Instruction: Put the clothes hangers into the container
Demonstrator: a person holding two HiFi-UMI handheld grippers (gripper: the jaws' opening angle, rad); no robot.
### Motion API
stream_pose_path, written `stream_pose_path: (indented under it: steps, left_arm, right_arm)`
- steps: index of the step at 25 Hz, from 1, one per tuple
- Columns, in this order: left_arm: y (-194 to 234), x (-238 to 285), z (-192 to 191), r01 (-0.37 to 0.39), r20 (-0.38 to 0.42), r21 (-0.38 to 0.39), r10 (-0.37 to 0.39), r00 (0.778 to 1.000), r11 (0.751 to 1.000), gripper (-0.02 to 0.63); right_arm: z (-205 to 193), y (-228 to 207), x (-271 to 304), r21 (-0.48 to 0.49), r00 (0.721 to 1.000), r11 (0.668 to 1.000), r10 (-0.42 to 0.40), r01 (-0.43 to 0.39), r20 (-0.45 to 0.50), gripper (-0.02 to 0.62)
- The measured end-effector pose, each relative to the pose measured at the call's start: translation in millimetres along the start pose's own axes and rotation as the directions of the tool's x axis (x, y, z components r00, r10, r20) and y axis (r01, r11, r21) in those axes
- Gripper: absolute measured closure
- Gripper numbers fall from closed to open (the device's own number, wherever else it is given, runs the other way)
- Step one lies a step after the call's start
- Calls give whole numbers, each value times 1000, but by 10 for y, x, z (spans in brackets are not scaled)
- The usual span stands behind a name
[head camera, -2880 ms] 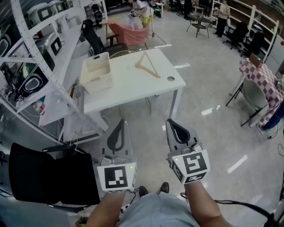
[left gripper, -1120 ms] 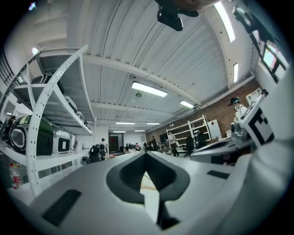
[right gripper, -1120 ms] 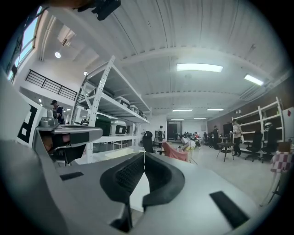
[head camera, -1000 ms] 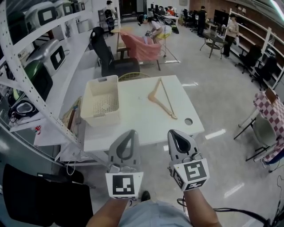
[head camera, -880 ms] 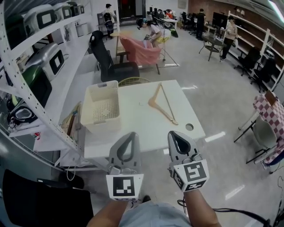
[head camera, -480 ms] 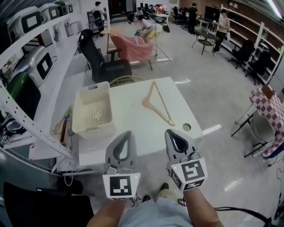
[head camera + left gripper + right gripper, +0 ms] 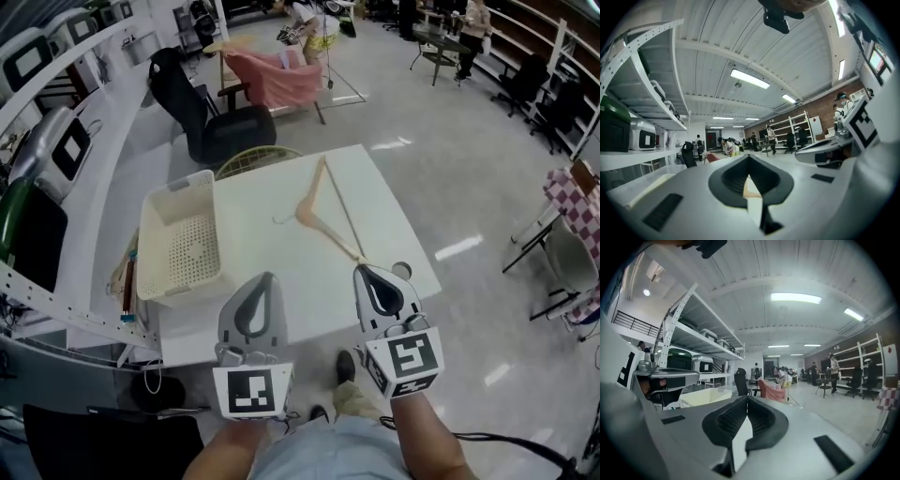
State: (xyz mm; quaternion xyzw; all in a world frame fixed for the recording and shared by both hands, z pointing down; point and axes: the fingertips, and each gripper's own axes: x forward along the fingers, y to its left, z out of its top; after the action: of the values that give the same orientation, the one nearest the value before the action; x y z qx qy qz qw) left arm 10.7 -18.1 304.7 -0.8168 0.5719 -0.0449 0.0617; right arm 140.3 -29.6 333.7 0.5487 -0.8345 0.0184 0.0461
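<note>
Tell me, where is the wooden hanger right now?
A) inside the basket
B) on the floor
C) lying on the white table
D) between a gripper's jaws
C: the wooden hanger lies flat on the white table, outside the basket.

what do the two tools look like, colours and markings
Both the left tool and right tool are pale grey, tapering to a point, with a black-lined teardrop opening. Each carries a white cube with black square markers. A black cable trails by the right forearm. No sleeves show.
</note>
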Motion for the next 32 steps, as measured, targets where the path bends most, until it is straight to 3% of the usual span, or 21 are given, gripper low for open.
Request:
stream_pose_path:
  steps: [9,22,32]
  left_arm:
    - [100,800,75,-70,-21,81,72,997,994,595]
    - [266,1269,485,-189,49,50,187,981,981,595]
    - [526,1544,309,-193,26,15,193,981,981,595]
  right_arm:
    - [111,-594,704,41,998,997,59,-59,13,583]
    - [575,-751,1352,-29,979,982,187,-185,84,583]
    - [472,-745,1744,-50,981,980,195,-194,18,583]
